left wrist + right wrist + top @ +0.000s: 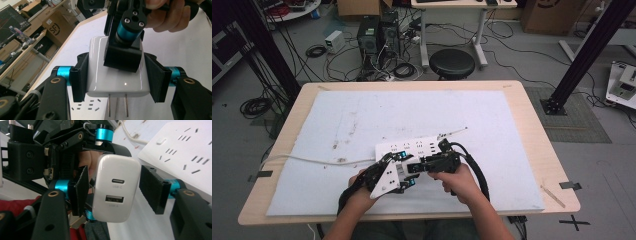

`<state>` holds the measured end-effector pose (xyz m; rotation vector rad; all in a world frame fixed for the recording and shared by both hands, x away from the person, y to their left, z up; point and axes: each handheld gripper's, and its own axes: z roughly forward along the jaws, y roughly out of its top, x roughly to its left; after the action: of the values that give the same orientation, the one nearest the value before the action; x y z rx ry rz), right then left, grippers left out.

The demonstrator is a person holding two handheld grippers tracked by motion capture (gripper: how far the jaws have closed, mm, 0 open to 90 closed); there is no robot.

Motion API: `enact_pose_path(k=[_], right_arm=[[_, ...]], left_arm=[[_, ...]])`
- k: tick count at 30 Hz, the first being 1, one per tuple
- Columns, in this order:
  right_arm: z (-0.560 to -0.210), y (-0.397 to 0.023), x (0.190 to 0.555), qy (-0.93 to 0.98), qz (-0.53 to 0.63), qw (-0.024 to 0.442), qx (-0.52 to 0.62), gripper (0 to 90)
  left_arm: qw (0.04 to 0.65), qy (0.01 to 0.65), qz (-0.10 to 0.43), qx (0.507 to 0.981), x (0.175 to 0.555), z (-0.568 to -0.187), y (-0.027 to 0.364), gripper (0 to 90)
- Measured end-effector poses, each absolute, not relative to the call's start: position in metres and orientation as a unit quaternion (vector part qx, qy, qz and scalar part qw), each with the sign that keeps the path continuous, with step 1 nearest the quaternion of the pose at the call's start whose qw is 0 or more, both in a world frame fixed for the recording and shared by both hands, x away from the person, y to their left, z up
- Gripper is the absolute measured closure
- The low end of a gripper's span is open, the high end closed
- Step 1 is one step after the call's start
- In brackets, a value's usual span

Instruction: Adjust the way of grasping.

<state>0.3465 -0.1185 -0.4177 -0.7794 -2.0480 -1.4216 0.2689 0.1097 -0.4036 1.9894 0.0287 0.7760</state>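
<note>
The left gripper [117, 75] grasps a white USB charger [116, 75] by its two sides, with the two metal prongs [117, 105] pointing down to the white power strip [87, 107] under it. The right gripper [115, 192] stands with its jaws apart around the charger's port end, the left pad near the body and the right pad clearly away from it. Both are held just above the power strip, which lies on the white mat [337, 120] of the wooden table [537, 130].

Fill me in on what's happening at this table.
A person holds a gripper in each hand over a white foam mat. The left gripper is clamped on a white two-prong USB charger block, prongs pointing toward a white multi-socket power strip lying on the mat. The right gripper straddles the same charger with its fingers open. Nothing is plugged in yet.
</note>
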Motion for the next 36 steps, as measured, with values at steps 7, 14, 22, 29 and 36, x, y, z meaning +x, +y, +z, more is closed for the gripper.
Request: enact_pose_path(k=[7,14,22,29,36], right_arm=[[-0.422,-0.117,0.346,-0.740,-0.543,0.279,-0.283,59.2],[-0.423,-0.118,0.347,-0.738,-0.541,0.284,-0.286,62.2],[-0.417,-0.131,0.350,-0.734,-0.552,0.262,-0.296,62.9],[-0.411,-0.142,0.349,-0.742,-0.550,0.234,-0.303,62.9],[-0.402,-0.153,0.348,-0.744,-0.559,0.194,-0.312,62.9]], left_arm=[[0.481,0.012,0.321,0.816,0.270,-0.403,0.109,42.5],[0.472,0.003,0.328,0.818,0.271,-0.402,0.107,42.1],[0.489,0.024,0.328,0.808,0.270,-0.388,0.108,20.5],[0.507,0.044,0.316,0.801,0.273,-0.374,0.115,17.3],[0.506,0.068,0.300,0.806,0.283,-0.363,0.119,16.6]])
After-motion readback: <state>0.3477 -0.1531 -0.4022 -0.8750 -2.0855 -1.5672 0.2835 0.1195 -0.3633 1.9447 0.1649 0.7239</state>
